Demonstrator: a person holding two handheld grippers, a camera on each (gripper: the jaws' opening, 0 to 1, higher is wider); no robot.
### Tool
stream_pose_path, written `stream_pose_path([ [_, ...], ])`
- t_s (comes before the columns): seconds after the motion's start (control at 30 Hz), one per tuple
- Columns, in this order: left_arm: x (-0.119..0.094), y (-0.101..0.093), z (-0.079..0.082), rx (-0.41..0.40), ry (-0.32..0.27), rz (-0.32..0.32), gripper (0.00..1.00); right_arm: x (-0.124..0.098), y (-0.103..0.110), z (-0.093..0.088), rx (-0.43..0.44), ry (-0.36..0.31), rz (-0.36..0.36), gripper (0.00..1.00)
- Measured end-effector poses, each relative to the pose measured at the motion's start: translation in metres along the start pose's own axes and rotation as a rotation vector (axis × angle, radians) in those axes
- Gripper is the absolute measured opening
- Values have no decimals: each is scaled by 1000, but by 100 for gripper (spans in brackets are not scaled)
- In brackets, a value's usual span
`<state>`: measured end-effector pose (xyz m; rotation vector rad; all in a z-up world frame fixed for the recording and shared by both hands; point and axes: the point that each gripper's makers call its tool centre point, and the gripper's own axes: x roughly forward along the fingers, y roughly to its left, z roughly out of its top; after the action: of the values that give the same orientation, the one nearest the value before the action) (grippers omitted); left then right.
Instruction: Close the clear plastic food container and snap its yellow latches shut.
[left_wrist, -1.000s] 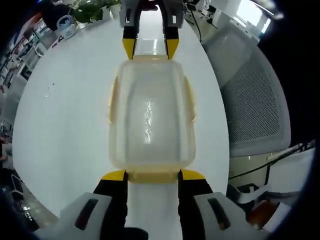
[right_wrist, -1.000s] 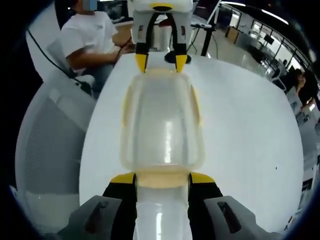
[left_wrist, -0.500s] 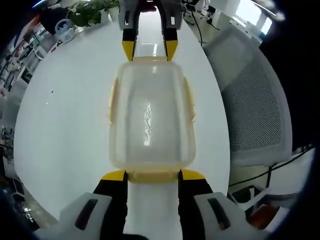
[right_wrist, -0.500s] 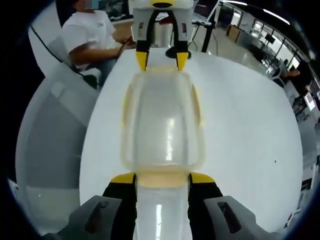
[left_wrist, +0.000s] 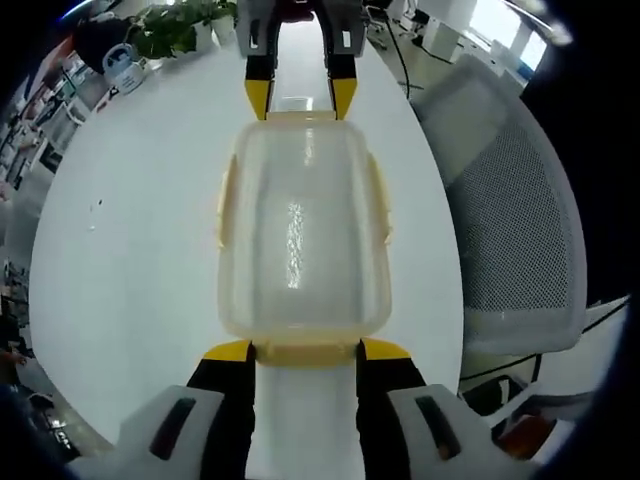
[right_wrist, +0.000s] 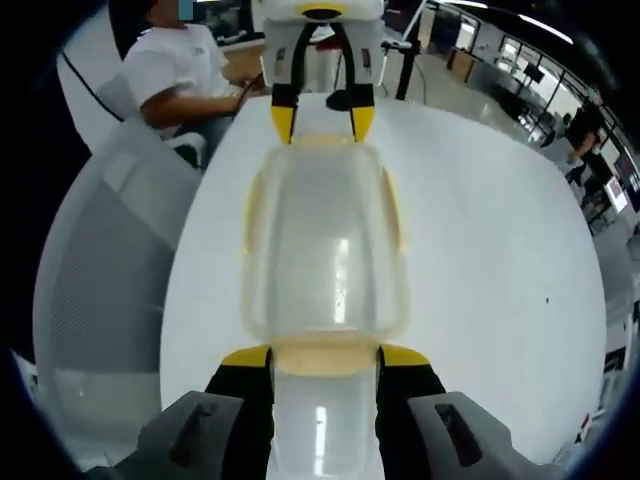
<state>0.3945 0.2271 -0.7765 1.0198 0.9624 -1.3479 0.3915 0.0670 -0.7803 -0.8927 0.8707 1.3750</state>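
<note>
A clear plastic container (left_wrist: 300, 230) with its lid on lies lengthwise between my two grippers over the white table (left_wrist: 120, 230). My left gripper (left_wrist: 306, 350) is shut on the yellow end latch (left_wrist: 306, 354) nearest it, one jaw at each side of the latch. Across from it, my right gripper (left_wrist: 299, 100) holds the far end in the same way. In the right gripper view the container (right_wrist: 325, 240) runs from my right gripper (right_wrist: 325, 357), shut on its near end latch (right_wrist: 325, 358), up to the left gripper (right_wrist: 322, 122). Yellow side latches (left_wrist: 380, 200) lie flat against the long walls.
A grey mesh office chair (left_wrist: 510, 200) stands at the table's edge, also seen as the chair (right_wrist: 90, 290) in the right gripper view. A seated person in a white shirt (right_wrist: 180, 70) is beyond the table. Potted plants (left_wrist: 180, 20) stand at the far rim.
Both views have drifted a little against the table and room. The container sits in the same place between both pairs of jaws, and the grips look unchanged.
</note>
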Motion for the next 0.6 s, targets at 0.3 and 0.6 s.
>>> stream_pose_path([
  [0.3,7,0,19,4,2,-1,38,-9,1,-18,4,12,0,38],
  [0.6,12,2,44,6,-4,-1,38,-21,0,-41,7,18,-3,38],
])
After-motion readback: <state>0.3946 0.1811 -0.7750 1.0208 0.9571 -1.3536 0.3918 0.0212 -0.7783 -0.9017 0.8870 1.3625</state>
